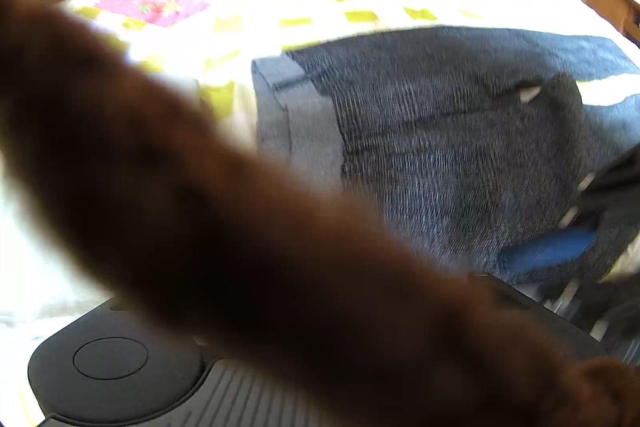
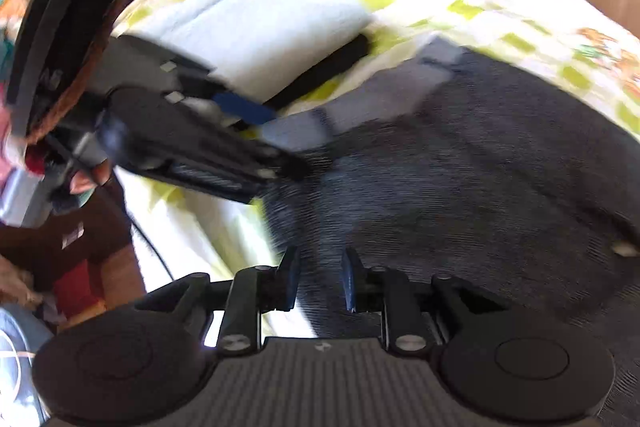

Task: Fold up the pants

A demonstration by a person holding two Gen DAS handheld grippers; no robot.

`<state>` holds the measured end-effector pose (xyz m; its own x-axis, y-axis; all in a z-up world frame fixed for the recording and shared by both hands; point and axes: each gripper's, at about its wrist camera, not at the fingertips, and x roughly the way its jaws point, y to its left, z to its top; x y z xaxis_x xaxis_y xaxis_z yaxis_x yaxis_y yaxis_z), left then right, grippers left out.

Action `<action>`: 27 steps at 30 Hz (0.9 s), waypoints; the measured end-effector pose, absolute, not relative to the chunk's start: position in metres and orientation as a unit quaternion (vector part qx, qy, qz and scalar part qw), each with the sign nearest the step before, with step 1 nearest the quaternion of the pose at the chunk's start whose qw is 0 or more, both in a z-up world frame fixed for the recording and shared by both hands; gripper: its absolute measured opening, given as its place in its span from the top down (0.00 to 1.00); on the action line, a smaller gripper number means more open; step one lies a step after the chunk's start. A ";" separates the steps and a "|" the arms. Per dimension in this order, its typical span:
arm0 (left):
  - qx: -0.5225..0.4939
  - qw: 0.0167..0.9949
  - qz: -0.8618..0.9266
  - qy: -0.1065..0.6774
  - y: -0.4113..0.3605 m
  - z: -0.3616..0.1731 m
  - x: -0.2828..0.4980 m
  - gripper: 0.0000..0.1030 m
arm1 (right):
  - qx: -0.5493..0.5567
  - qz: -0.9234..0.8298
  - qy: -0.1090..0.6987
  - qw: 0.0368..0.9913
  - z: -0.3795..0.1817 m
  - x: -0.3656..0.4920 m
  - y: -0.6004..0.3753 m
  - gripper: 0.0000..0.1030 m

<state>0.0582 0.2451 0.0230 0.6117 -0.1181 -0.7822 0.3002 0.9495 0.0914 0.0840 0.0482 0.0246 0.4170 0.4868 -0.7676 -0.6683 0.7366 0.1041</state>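
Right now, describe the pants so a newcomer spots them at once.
Start at the bed with its yellow-checked, pink-flowered cover. The pants lie spread across its near side. They are the only dark grey denim there, with a lighter grey waistband at one end.

No readable text, brand or number is showing in either view. A small pale mark is sitting on the right gripper's [image 2: 320,277] ribbed body, and pale markings on the left gripper [image 2: 256,119] are blurring past legibility.

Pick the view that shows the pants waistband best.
Left wrist view: the lighter grey waistband on the pants shows along its length, though a brown sleeve blocks the foreground. Right wrist view shows the waistband blurred, partly behind the left gripper.
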 end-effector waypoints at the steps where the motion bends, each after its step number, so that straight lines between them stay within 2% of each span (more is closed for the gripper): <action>1: 0.105 0.895 -0.116 0.418 0.238 0.029 0.055 0.53 | -0.100 0.327 0.409 0.846 0.032 0.087 0.029 0.64; 8: 0.124 0.893 -0.199 0.383 0.131 0.047 0.050 0.52 | 0.021 0.116 0.406 0.906 0.047 0.094 -0.161 0.62; 17: 0.140 0.835 -0.366 0.386 -0.078 0.016 0.057 0.50 | 0.147 -0.176 0.394 0.890 0.025 0.013 -0.414 0.58; 23: 0.175 0.802 -0.421 0.386 -0.151 -0.012 0.044 0.49 | 0.299 -0.253 0.373 0.841 -0.007 -0.024 -0.499 0.57; 27: 0.179 0.796 -0.420 0.397 -0.170 -0.025 0.046 0.49 | 0.337 -0.254 0.344 0.839 -0.015 -0.018 -0.516 0.54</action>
